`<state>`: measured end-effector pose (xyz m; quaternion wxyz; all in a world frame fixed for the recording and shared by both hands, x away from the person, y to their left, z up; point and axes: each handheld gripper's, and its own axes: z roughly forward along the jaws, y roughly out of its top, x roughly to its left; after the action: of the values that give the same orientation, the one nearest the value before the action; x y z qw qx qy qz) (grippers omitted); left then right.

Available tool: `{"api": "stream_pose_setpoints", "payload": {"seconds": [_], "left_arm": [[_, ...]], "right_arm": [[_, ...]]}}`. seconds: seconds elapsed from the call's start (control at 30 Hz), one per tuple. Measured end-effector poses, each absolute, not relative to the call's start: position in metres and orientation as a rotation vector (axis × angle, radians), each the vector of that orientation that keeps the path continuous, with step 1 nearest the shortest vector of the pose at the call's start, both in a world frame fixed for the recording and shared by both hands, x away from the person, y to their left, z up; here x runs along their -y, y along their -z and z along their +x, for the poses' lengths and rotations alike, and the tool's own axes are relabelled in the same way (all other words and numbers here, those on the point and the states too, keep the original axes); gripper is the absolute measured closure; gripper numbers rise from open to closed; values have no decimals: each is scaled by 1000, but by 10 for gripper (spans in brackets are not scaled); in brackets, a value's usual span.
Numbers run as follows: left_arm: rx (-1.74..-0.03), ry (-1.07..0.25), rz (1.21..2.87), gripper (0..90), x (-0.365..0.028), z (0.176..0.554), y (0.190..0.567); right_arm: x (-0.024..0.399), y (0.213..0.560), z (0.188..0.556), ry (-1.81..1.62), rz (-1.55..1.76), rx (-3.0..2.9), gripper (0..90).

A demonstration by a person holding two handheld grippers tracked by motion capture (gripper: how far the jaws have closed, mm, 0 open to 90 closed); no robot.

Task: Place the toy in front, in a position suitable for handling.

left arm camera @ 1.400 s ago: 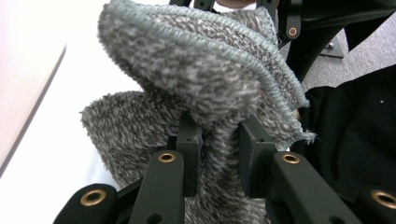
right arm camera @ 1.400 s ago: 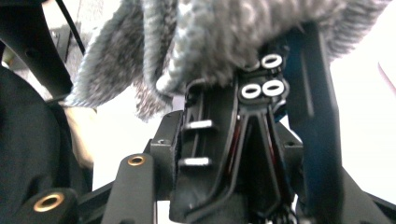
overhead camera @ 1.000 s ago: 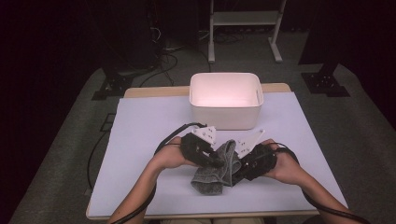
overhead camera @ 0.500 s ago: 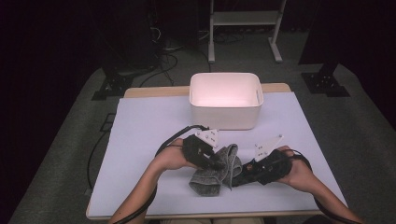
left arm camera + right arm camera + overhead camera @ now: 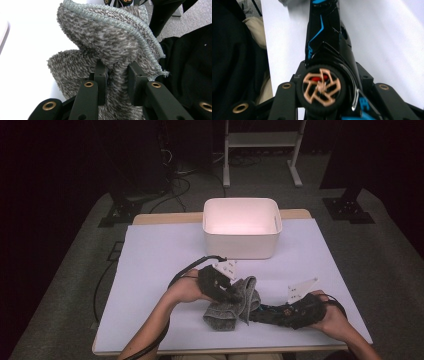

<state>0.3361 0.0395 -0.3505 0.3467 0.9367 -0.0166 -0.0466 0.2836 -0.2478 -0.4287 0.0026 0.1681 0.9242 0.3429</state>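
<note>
white table point(image 5: 160, 255), near edge: left gripper point(image 5: 231, 293) clamps grey towel point(image 5: 225, 312); right gripper point(image 5: 270, 314), gripping black toy car point(image 5: 325, 50), has pulled car rightward out of towel.

White table point(image 5: 155, 270): bin point(image 5: 241, 231), grey cloth point(image 5: 227, 312)

Toy car point(image 5: 325, 45) cut off at the top edge, front end blurred; wheel point(image 5: 321, 87) hiding the right gripper's point(image 5: 322, 82) pads. Cloth point(image 5: 110, 47) cut off at the bottom edge, covering the left gripper's point(image 5: 117, 80) pad faces.
</note>
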Motion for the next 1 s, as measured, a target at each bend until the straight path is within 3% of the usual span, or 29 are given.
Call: {"api": "stream_pose_setpoints", "payload": {"seconds": [0.43,0.73,1.0], "left_arm": [[42,127,2447,730,-37,336,354],[14,115,2449,731,-50,336,354],[-52,64,2477,730,-78,337,349]], "right_arm": [[238,435,283,-950,472,-2949,512],[220,434,287,-903,434,-2919,555],[172,427,312,-1006,341,-2930,554]]}}
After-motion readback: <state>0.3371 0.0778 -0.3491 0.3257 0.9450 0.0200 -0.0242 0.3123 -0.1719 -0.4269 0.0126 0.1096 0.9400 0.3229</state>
